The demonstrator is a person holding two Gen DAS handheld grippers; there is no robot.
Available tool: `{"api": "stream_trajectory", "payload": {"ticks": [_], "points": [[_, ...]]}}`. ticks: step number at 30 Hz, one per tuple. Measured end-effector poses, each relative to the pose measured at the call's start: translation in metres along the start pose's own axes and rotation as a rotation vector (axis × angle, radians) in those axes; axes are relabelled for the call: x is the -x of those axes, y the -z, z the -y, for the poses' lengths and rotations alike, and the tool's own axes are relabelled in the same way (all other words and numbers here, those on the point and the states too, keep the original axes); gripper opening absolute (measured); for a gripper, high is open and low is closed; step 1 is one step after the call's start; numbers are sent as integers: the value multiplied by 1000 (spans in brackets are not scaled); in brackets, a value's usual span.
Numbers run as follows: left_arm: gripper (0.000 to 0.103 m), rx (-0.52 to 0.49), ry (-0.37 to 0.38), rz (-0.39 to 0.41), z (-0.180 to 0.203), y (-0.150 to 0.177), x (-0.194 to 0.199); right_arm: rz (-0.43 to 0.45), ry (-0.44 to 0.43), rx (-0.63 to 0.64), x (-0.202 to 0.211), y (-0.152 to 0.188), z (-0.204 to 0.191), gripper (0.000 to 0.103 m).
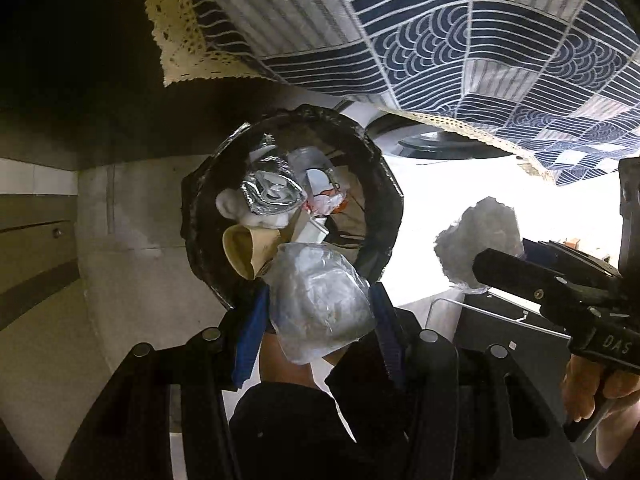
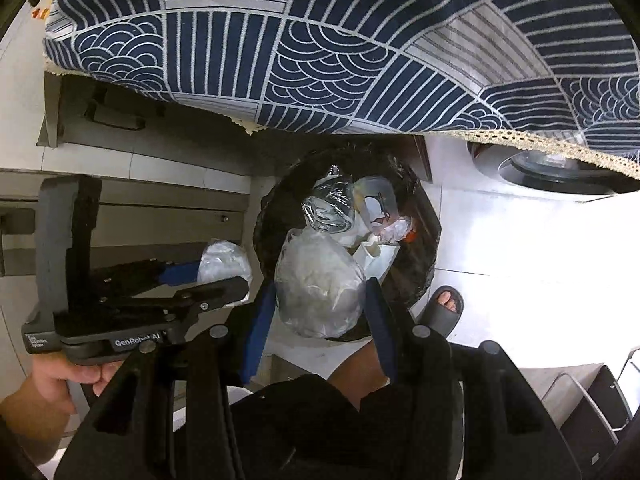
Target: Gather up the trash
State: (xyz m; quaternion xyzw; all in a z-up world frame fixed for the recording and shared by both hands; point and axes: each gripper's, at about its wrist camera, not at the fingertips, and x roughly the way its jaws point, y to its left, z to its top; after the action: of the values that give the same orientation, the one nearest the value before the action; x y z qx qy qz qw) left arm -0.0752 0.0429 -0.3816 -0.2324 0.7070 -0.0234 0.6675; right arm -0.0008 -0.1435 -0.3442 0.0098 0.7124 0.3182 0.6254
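Two crumpled wads of clear plastic wrap, one in each gripper, are what I carry. My left gripper has its blue-padded fingers closed on the left crumpled clear plastic wad, which fills the gap between the pads. My right gripper grips the right crumpled clear plastic wad in the same way. Both point steeply downward.

Just beyond the fingers stands the round black-lined trash bin on the pale tiled floor. In each wrist view that gripper's own wad overlaps the near rim, so I judge both to be over the mouth or close to it; how high above I cannot tell. Inside lie a silver foil tray, a beige paper cup and white scraps. Beyond, a navy and grey patterned tablecloth with a lace hem hangs over the bin.

As I read it, the step in hand is the drop. Next I would check each wad clears the rim, then part the fingers, perhaps shaking off plastic that clings to the pads.
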Motion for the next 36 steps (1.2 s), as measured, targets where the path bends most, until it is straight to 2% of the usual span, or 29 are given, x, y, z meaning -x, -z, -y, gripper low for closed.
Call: {"api": "stream_trajectory", "payload": {"ticks": [4, 6, 8, 9, 23, 33, 36], "points": [[51, 15, 11, 4, -2, -1, -1, 7, 9, 0, 0, -1, -2, 48], [55, 20, 17, 3, -2, -2, 0, 11, 1, -11, 1, -2, -2, 49], [67, 31, 26, -3, -4, -3, 0, 13, -9, -35, 3, -3, -1, 66], [68, 31, 28, -3, -4, -3, 1, 24, -3, -52, 5, -4, 1, 66], [68, 11, 13, 53, -13, -3, 34, 101, 28, -88, 44, 3, 1, 66], [68, -31, 40, 123, 4, 2, 87, 178, 36, -91, 90, 13, -14, 66], [68, -30, 45, 167, 9, 3, 107, 211, 45, -74, 110, 15, -18, 70]]}}
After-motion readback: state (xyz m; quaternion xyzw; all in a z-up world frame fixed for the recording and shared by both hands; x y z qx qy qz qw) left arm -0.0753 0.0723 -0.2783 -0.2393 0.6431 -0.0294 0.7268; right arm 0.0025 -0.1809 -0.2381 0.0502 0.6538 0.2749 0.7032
